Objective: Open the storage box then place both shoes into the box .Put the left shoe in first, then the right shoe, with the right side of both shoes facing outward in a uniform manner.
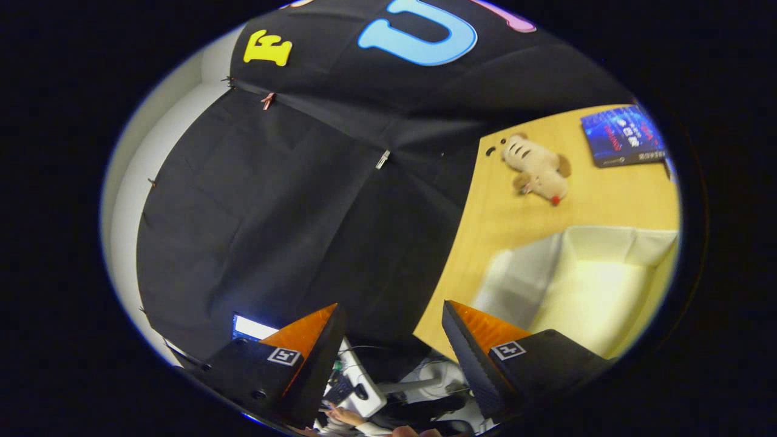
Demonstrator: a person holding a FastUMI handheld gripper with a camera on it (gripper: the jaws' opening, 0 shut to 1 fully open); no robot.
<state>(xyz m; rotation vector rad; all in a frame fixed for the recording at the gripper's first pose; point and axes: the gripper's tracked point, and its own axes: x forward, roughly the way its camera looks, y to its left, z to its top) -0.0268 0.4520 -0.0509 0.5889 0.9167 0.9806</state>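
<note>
Gripper [388,340]: two wedge-shaped fingers [315,346], spread apart with nothing between them, inner faces ribbed. Each finger sits on a dark, blocky mount with rounded corners. One small square fiducial marker [284,356] per mount, white ground with black pattern, near the finger base.

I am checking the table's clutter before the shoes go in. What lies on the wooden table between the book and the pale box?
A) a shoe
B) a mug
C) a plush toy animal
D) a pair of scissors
C: a striped plush toy lies on the table, beside the book and beyond the pale box; the gripper hangs open, holding nothing.
</note>
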